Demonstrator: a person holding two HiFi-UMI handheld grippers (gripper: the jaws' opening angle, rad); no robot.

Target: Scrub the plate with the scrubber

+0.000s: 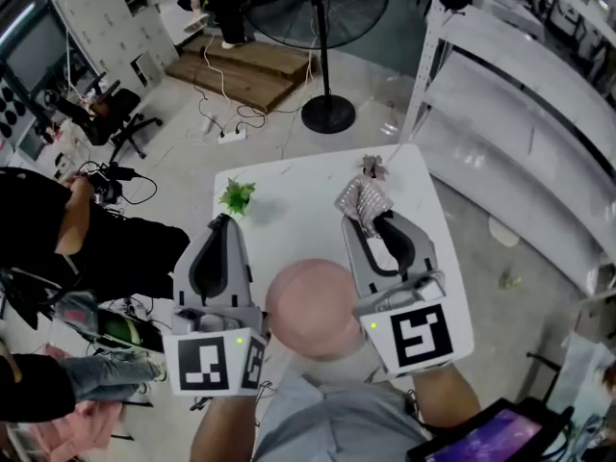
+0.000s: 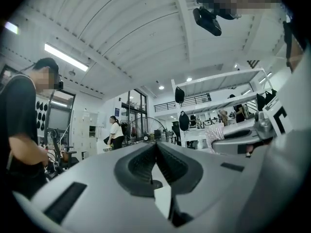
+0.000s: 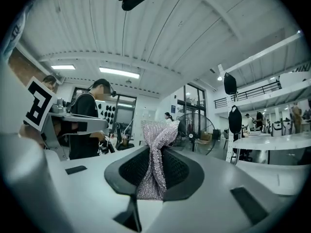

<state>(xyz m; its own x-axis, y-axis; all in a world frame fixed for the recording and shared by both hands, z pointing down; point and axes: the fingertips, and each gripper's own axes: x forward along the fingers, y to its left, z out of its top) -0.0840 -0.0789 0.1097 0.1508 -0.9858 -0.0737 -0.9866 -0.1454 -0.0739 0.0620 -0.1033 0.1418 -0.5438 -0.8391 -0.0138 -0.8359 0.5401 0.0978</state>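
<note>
- Two grippers are pointing away from the person over a white table. A bystander in dark clothes is standing off the table's left side.
- The left gripper is hovering over the table's left part. In the left gripper view its jaws are clenched tip to tip, with nothing between them.
- A small green sprig is lying on the table just beyond the left gripper's tips.
- The pink plate is sitting at the table's near edge, between the two gripper bodies and behind both sets of jaw tips. Neither pair of jaws is touching it.
- The right gripper is grasping the silver mesh scrubber. In the right gripper view the jaws are pinching the scrubber at its middle, and its crumpled top is sticking out past the tips.
- The scrubber is hanging above the table's far right part, well clear of the plate.
- White shelving is running along the right of the table, and a floor fan is standing beyond its far edge.
</note>
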